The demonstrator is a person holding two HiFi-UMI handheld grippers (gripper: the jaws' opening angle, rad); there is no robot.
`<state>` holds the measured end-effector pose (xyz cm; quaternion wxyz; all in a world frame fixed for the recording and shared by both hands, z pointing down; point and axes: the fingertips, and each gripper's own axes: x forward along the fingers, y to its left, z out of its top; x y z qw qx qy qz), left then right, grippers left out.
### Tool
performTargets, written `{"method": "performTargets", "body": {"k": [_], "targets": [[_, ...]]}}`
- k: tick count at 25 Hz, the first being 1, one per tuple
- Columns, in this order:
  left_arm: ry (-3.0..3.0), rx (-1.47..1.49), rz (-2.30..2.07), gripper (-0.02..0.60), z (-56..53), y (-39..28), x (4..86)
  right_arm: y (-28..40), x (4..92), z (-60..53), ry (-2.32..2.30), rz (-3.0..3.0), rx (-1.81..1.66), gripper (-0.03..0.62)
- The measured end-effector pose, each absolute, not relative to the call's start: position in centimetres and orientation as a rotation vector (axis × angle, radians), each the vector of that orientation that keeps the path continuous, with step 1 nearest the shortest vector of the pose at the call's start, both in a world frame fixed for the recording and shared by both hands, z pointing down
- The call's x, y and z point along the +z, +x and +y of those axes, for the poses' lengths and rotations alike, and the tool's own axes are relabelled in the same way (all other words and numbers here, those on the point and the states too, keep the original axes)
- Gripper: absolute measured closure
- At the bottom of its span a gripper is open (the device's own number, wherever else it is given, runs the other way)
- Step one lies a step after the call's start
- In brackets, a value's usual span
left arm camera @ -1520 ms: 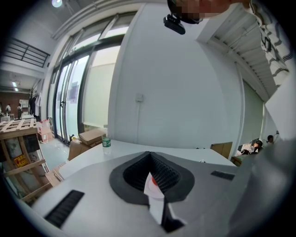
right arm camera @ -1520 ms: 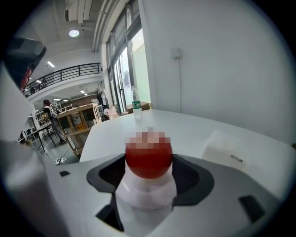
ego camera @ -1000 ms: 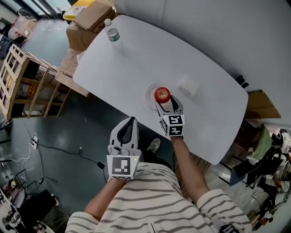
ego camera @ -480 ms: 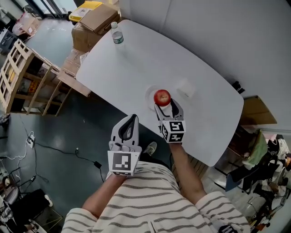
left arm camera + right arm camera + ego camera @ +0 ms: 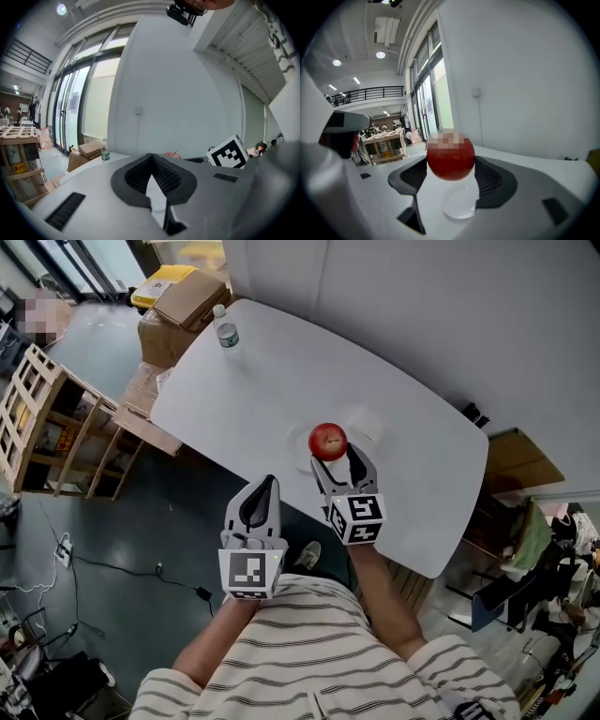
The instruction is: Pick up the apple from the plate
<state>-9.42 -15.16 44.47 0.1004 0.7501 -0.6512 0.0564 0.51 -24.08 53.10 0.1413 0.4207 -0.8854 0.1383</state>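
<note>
The red apple [image 5: 328,441] hangs above the white table [image 5: 272,371], and my right gripper [image 5: 336,455] is shut on it. The right gripper view has the apple [image 5: 451,161] between the two dark pads [image 5: 491,180], with the small pale plate [image 5: 460,202] bare on the table below it. My left gripper [image 5: 263,491] is shut on nothing and sits off the table's near edge, over the floor. In the left gripper view its jaws [image 5: 152,159] meet tip to tip, and a sliver of the apple [image 5: 171,154] shows beyond them.
A water bottle [image 5: 225,332] stands at the table's far left end. Cardboard boxes [image 5: 183,294] and a wooden rack [image 5: 37,404] lie on the floor to the left. A grey wall runs behind the table.
The right gripper has risen with the apple, which was resting on the plate a second ago. The left gripper has stayed about where it was.
</note>
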Motion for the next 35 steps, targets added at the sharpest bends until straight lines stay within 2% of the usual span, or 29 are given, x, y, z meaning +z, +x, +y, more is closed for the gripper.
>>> {"method": "performTargets", "body": {"k": [15, 35], "targets": [[2.285, 0.133, -1.924, 0.577, -14.5, -8.5, 42.1, 0.0, 46.0, -21.2, 1.238, -2.663, 0.379, 0.273], [2.338, 0.076, -1.916, 0.578, -15.6, -7.5, 40.4, 1.0, 41.5, -20.0, 1.282, -2.7, 0.244, 0.275]]}}
